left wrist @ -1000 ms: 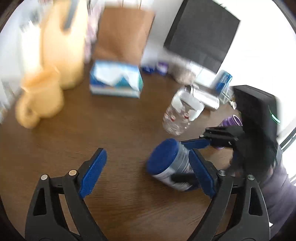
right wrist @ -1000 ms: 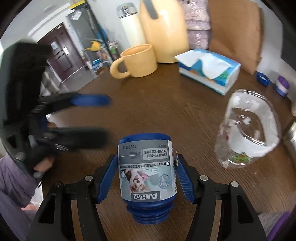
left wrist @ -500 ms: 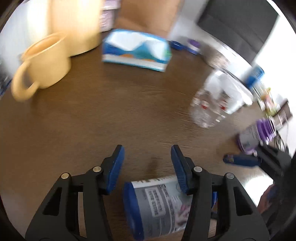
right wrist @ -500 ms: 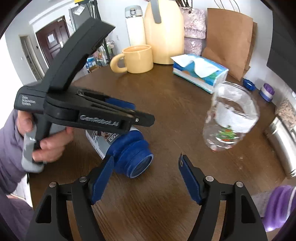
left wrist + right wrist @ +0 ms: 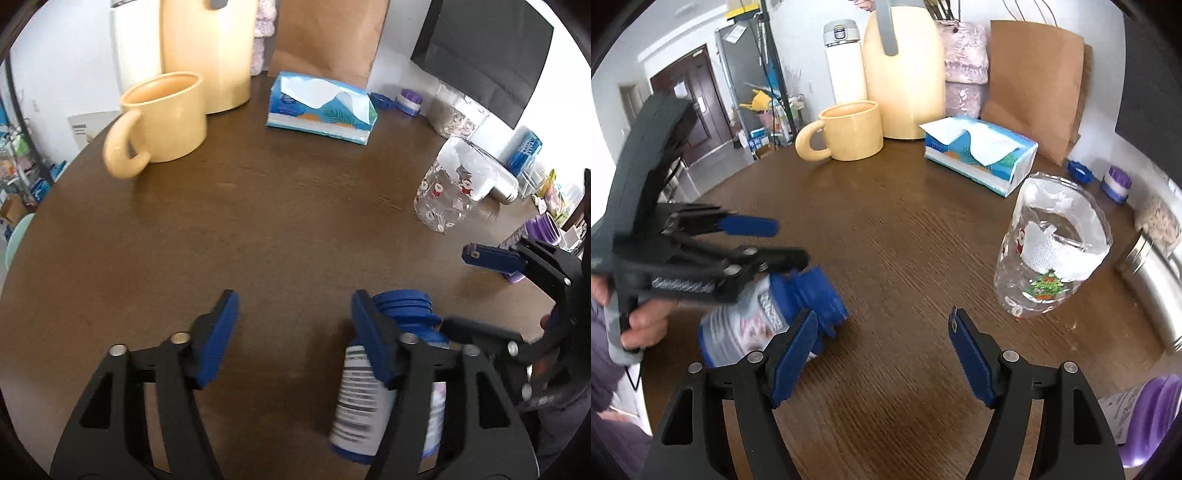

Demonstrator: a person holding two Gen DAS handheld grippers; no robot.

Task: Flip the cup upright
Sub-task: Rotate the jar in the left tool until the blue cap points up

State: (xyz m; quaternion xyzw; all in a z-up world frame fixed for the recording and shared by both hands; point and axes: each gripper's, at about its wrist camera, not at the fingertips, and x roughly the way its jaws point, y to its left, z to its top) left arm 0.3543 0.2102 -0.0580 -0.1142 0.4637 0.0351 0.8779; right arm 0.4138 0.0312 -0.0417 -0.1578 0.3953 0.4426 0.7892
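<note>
Spanning both views, a dark brown wooden table [image 5: 258, 206] carries every item. At its far edge stand a brown paper bag [image 5: 1034, 81], a cream jug [image 5: 905, 74] with a grey handle, and a white flask [image 5: 846, 66]. A blue tissue box [image 5: 321, 110] lies in front of the bag, tissue protruding from its top. A cream mug [image 5: 166, 118] stands upright beside the jug, handle toward the table edge. A clear jar [image 5: 1052, 254] printed with Christmas figures stands on the table to the right, with white paper inside.

The cup [image 5: 768, 321], a blue container with a grey-and-white printed label, lies tilted on the table near its front edge. Its long axis runs close to horizontal; the threaded blue neck points toward the table centre in the right wrist view and away from the camera in the left wrist view. Label text is blurred and cannot be read.

The left gripper [image 5: 291, 332] has its jaws spread wide; its right finger sits against or just in front of the cup, and no clamping is visible. The right gripper [image 5: 882, 350] is likewise spread wide, gripping nothing, with its left finger overlapping the cup in view; contact cannot be determined. A hand [image 5: 639, 325] holds the left gripper's handle, on which the raised lettering is too blurred to read.
</note>
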